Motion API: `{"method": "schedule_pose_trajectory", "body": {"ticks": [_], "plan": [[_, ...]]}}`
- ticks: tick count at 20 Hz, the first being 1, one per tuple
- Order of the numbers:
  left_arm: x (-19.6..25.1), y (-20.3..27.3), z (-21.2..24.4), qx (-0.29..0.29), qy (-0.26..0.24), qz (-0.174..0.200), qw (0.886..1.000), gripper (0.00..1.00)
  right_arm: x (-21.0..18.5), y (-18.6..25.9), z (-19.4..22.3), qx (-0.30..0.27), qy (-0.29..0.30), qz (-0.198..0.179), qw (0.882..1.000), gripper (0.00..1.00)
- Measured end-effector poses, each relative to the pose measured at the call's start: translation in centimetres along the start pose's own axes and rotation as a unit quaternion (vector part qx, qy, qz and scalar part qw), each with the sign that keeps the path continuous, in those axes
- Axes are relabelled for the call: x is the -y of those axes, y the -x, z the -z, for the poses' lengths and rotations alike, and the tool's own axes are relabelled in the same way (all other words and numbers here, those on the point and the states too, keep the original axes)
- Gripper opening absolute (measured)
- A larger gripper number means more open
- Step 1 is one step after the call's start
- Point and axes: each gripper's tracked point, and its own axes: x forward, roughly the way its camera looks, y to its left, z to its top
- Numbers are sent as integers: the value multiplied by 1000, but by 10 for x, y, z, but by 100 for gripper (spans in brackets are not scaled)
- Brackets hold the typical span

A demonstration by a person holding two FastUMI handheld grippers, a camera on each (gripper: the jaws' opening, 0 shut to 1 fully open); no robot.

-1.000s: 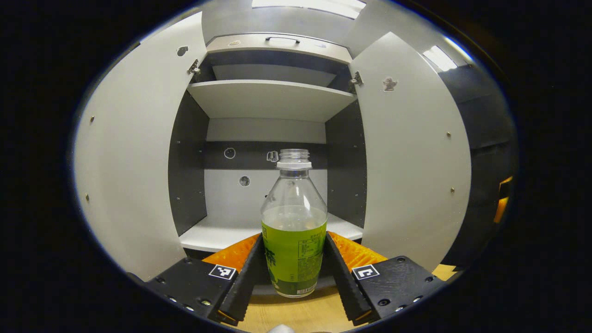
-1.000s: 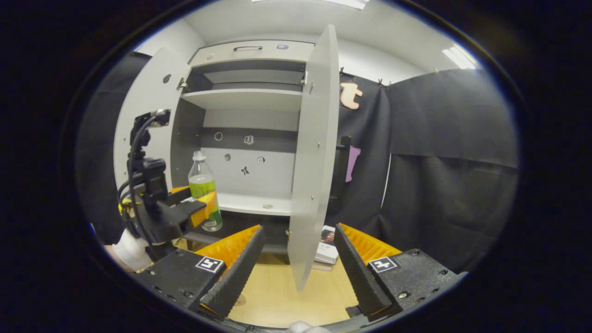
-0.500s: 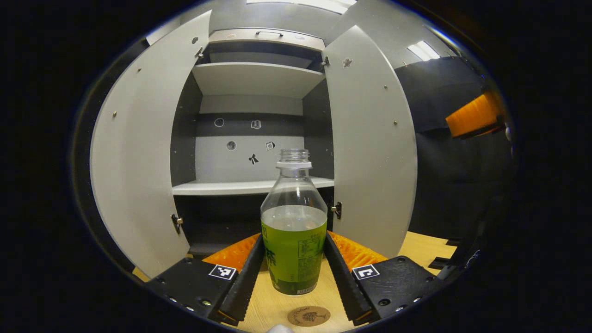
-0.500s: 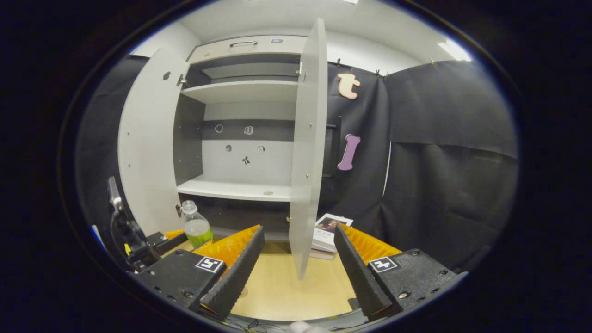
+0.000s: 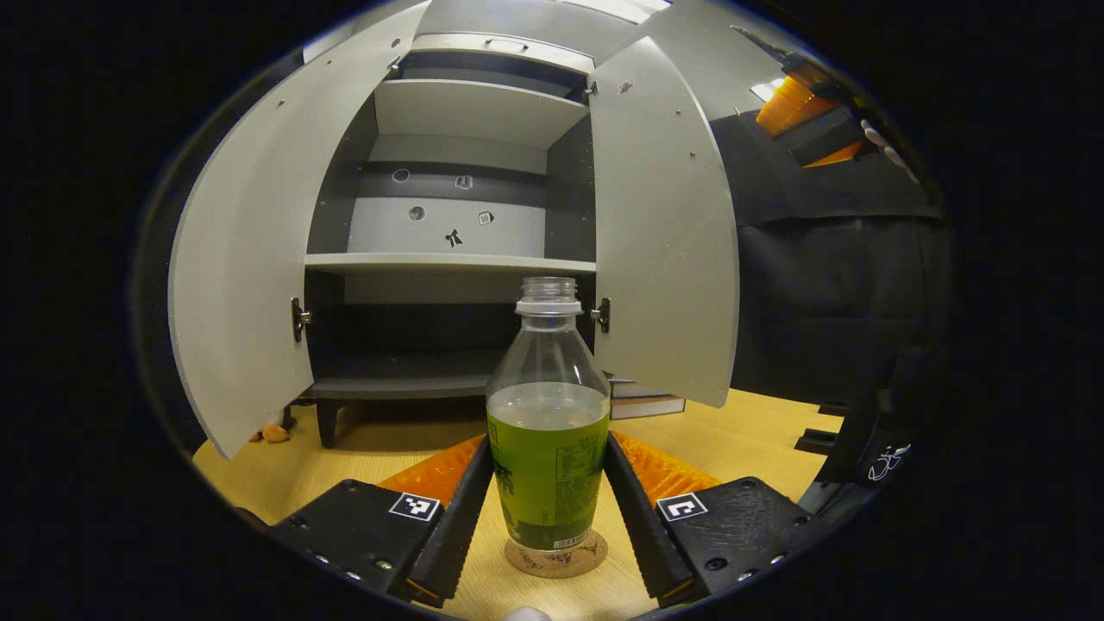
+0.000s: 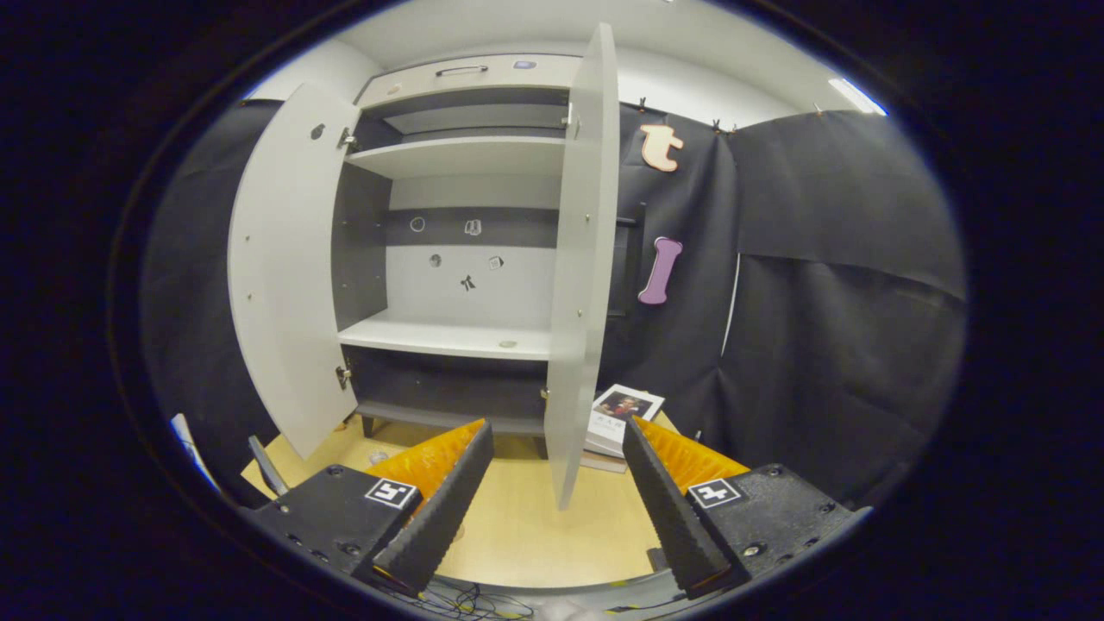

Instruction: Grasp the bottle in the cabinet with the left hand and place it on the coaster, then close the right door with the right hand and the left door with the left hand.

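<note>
In the left gripper view, a capless clear bottle [image 5: 548, 431] with green drink and a green label stands upright on the round cork coaster [image 5: 556, 558]. My left gripper [image 5: 548, 509] is shut on the bottle's lower body, one finger on each side. Behind it the grey cabinet [image 5: 448, 259] has its left door [image 5: 250, 267] and right door [image 5: 660, 233] wide open. In the right gripper view my right gripper [image 6: 556, 509] is open and holds nothing. The right door's edge [image 6: 582, 259] hangs just ahead of it, and the left door [image 6: 280, 285] stands open farther left.
Books [image 6: 621, 414] lie on the wooden table [image 6: 517, 526] to the right of the cabinet. A small orange object [image 5: 274, 431] sits by the cabinet's left foot. My right gripper [image 5: 806, 108] appears high at the upper right of the left gripper view.
My left gripper has come down and back from the cabinet shelf with the bottle, which now rests on the coaster. The right gripper has risen slightly, staying open.
</note>
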Motion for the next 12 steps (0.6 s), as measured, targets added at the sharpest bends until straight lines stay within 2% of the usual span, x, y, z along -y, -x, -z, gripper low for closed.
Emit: {"method": "schedule_pose_trajectory", "body": {"ticks": [5,12], "plan": [[7,-8,35,-20,5,7,1000,76,3,0,-7,-3,7,5,1000,99],[6,-10,38,-20,-3,4,1000,76,1,3,-3,-12,12,8,1000,99]]}}
